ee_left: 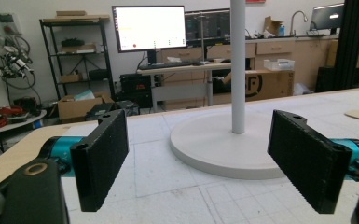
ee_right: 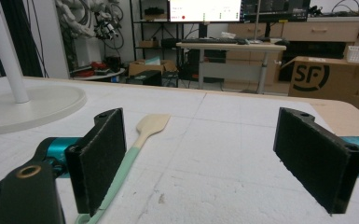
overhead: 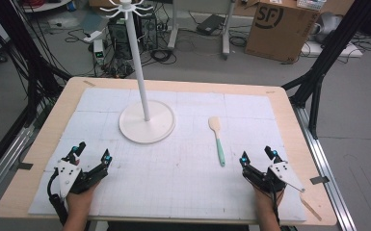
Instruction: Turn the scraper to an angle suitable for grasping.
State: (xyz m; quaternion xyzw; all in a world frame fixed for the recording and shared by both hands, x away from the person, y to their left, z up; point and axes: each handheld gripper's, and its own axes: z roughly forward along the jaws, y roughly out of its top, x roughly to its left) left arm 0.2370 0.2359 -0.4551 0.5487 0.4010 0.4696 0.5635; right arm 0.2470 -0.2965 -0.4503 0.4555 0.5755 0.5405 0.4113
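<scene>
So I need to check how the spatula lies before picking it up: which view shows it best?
The high view: the whole spatula lies flat there, blade pointing away. The right gripper view shows it partly hidden behind one jaw.

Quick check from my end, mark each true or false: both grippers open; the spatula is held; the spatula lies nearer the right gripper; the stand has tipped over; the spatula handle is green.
1. Both grippers are open. True: left gripper and right gripper hold nothing.
2. The spatula is held. False: it lies flat on the white mat.
3. The spatula lies nearer the right gripper. True.
4. The stand has tipped over. False: it stands upright.
5. The spatula handle is green. True.
</scene>
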